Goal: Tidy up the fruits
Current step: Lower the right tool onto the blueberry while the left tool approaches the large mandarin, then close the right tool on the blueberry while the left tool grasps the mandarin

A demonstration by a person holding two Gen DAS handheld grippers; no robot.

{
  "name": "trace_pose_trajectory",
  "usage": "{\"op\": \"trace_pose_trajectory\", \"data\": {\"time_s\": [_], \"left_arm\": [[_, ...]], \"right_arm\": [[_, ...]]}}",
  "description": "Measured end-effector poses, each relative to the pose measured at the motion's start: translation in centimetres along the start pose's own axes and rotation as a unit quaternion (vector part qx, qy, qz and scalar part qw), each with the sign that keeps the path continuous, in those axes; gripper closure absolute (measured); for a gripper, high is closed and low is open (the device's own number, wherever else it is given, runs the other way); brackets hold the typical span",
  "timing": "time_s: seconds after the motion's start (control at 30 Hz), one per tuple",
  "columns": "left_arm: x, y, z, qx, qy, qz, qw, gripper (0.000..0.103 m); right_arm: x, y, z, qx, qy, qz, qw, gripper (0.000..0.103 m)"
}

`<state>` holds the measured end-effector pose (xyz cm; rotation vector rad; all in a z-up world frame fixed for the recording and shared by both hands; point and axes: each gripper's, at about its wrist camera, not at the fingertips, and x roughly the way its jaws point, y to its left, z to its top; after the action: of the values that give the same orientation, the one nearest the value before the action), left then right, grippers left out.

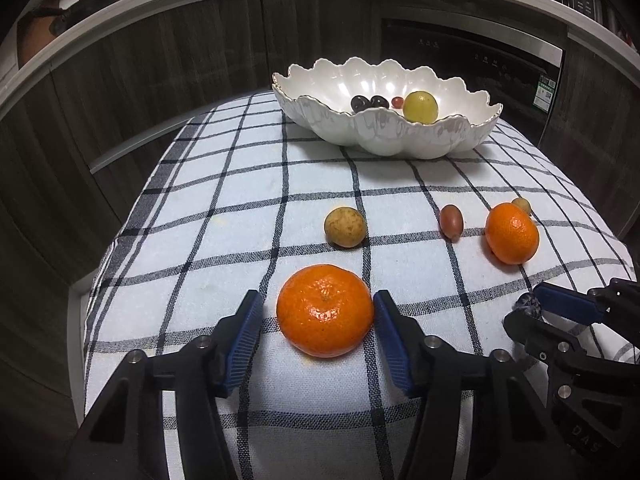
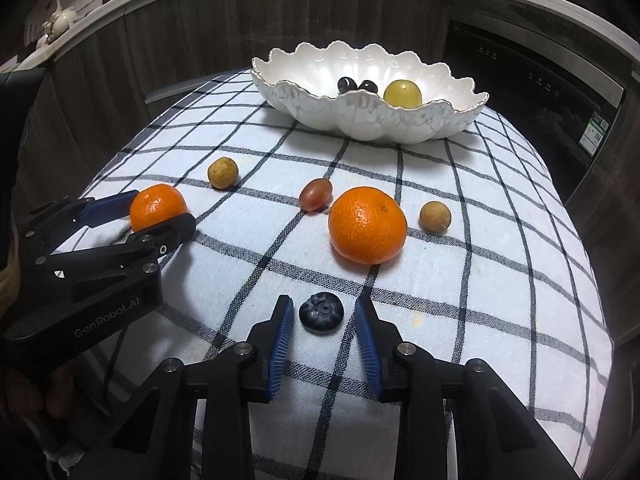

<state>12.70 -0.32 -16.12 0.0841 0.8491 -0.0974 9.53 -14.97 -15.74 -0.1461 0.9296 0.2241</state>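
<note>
I had the left tongs [image 1: 318,316] low over the checked cloth [image 1: 200,208] on the tabletop, jaws set either side of the near mandarin [image 1: 325,310]. The right pad looked to be at the peel, while a sliver of cloth showed beside the left pad, so I counted it bracketed, not yet gripped. I came at it around its widest part so a round fruit would not squirt out.

The right tongs [image 2: 323,322] stood narrow around the blueberry [image 2: 321,312], with gaps on both sides; nothing was held there either. It was small and soft, so I judged a light squeeze was wanted.

Farther out lay the loose fruit: a second mandarin [image 2: 367,225], a reddish grape [image 2: 315,194] just beside it, and two small tan fruits [image 2: 223,173], one on each side, well apart.

At the far end sat the scalloped white bowl [image 2: 288,92], already holding two dark fruits [image 2: 346,84], a yellow one [image 2: 402,94] and, in the left view, a tiny red one [image 1: 397,101]. I took that as where everything was headed, with most of the sorting left to do.
</note>
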Motion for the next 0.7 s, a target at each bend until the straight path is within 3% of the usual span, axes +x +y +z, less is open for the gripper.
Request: {"op": "trace_pose_trajectory", "data": {"time_s": [0.07,0.17,0.7], "left_arm": [[0.1,-0.1,0.0,0.001,0.001,-0.007,1.0,0.058],[0.0,-0.1,-0.1,0.001,0.0,-0.009,1.0,0.059],[-1.1,-0.2,0.2,0.002,-0.007,0.001,1.0,0.06]], "right_arm": [[0.0,0.0,0.0,-0.001,0.0,0.003,1.0,0.075],[0.0,0.2,0.0,-0.005,-0.001,0.004,1.0,0.079],[-1.1,0.1,0.5,-0.003,-0.02,0.004,1.0,0.079]]}}
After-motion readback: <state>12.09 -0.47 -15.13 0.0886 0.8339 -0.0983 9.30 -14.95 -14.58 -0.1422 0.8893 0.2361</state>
